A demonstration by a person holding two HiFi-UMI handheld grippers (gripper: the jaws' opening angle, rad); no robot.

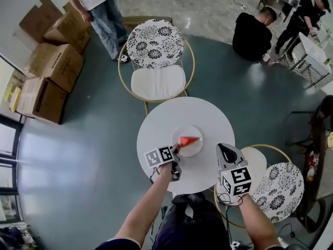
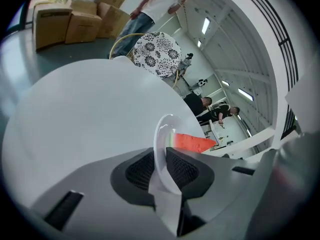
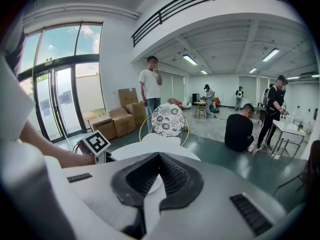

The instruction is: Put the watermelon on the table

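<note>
A red watermelon slice (image 1: pixel 188 139) lies on a small white plate (image 1: pixel 195 150) on the round white table (image 1: pixel 166 119). My left gripper (image 1: pixel 177 150) is at the plate's near-left edge, shut on its rim. In the left gripper view the plate (image 2: pixel 161 139) stands edge-on between the jaws of the left gripper (image 2: pixel 160 166), with the slice (image 2: pixel 192 143) just beyond. My right gripper (image 1: pixel 225 150) hovers over the table's right edge, apart from the plate. The right gripper (image 3: pixel 159 156) holds nothing, its fingertips touching.
A round chair with a floral cushion (image 1: pixel 156 43) stands just beyond the table. A second floral chair (image 1: pixel 281 189) is at my right. Cardboard boxes (image 1: pixel 52 66) are stacked far left. One person stands (image 1: pixel 99 9) and another crouches (image 1: pixel 253 33) on the floor beyond.
</note>
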